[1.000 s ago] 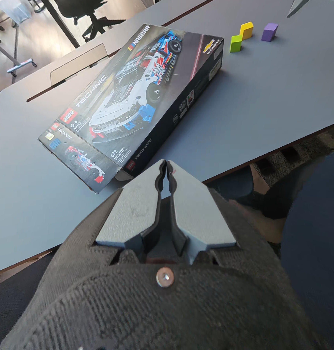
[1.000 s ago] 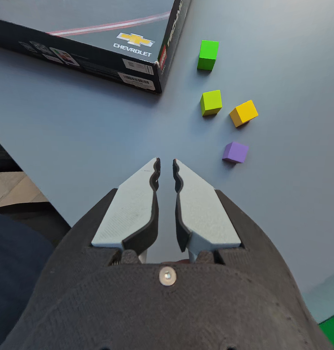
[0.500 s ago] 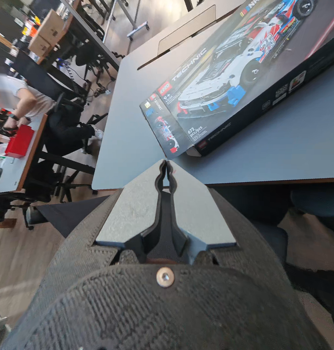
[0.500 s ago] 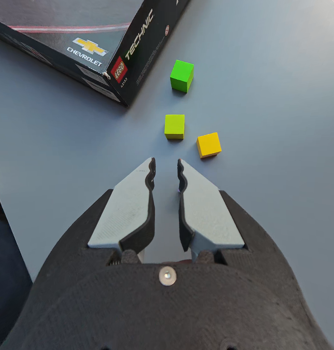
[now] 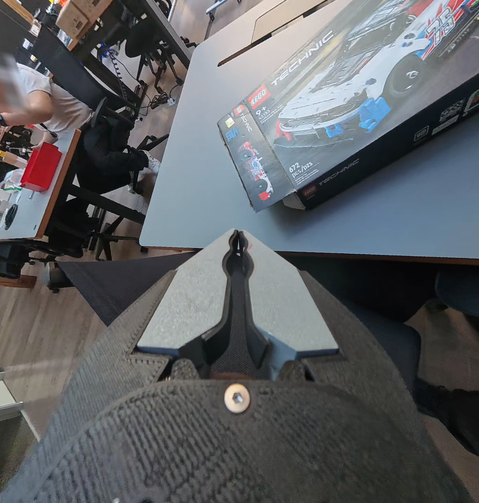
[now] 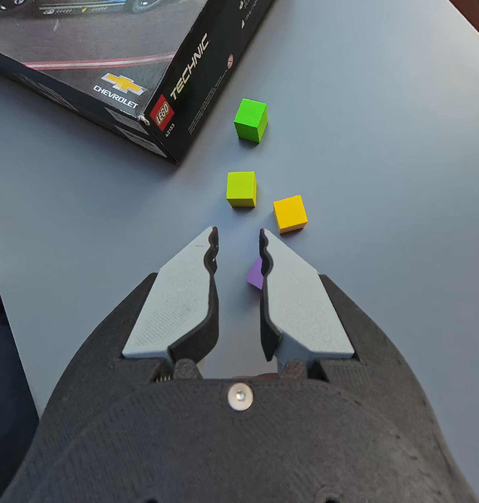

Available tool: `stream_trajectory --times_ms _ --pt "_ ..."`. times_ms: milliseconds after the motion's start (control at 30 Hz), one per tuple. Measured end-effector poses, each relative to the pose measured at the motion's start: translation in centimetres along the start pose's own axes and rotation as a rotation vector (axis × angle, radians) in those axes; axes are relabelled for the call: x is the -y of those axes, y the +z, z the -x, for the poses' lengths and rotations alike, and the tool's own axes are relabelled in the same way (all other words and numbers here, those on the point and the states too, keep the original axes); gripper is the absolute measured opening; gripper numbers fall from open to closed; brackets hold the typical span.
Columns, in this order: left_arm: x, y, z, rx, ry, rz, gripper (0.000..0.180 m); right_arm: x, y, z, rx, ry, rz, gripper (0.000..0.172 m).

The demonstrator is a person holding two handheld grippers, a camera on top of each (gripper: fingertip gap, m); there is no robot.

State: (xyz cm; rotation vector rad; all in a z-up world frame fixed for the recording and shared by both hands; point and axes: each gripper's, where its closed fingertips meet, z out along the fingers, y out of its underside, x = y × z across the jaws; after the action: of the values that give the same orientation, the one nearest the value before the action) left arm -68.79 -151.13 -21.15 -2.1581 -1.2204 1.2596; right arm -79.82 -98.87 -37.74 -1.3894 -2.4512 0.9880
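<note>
My right gripper (image 6: 239,231) is open and empty above the grey table (image 6: 369,136). A purple cube (image 6: 255,273) lies on the table under it, mostly hidden behind the right finger (image 6: 295,294). A lime cube (image 6: 241,188) sits just ahead of the fingertips, a yellow cube (image 6: 289,213) to their right, and a green cube (image 6: 251,119) farther off. My left gripper (image 5: 238,234) is shut with nothing between its pads, held off the table's near edge (image 5: 341,253). A large dark toy box (image 5: 341,109) lies on the table ahead of it.
The toy box's corner (image 6: 140,103) lies at upper left in the right wrist view, close to the green cube. In the left wrist view a person (image 5: 50,109) sits at another desk with a red box (image 5: 41,166) at far left, among chairs and cables. The gap from one gripper's tips to the other's is roughly 55 cm. My right gripper is the nearer one to the purple cube (image 6: 255,273): about 4 cm, against 60 cm.
My right gripper has opened wider and moved forward over the purple cube, which now sits under its right finger. My left gripper has stayed shut and swung left, away from the cubes.
</note>
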Motion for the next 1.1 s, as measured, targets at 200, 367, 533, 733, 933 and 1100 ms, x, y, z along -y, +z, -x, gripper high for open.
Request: stream_trajectory --times_ms 200,367,533,733,933,1100 --pt "0.0 -0.1 0.1 0.016 0.013 -0.004 0.000 0.9 0.9 1.0 0.019 -0.040 0.006 0.028" --pt "0.0 -0.1 0.3 0.022 -0.007 -0.003 0.000 1.3 1.4 1.7 0.040 -0.048 0.006 0.028" --pt "0.0 -0.1 0.3 0.022 0.001 -0.003 0.000 1.2 1.4 1.3 0.029 -0.047 0.009 0.029" --pt "-0.1 0.0 0.2 0.020 -0.004 -0.001 0.000 1.0 0.7 -0.7 -0.029 -0.042 0.006 0.023" --pt "-0.1 0.0 0.4 0.029 -0.012 0.000 0.000 1.0 0.1 -2.2 -0.090 -0.027 -0.009 0.000" --pt "-0.2 0.0 0.4 0.029 -0.010 0.006 0.000 1.9 0.0 -2.1 -0.071 0.009 -0.055 0.015"
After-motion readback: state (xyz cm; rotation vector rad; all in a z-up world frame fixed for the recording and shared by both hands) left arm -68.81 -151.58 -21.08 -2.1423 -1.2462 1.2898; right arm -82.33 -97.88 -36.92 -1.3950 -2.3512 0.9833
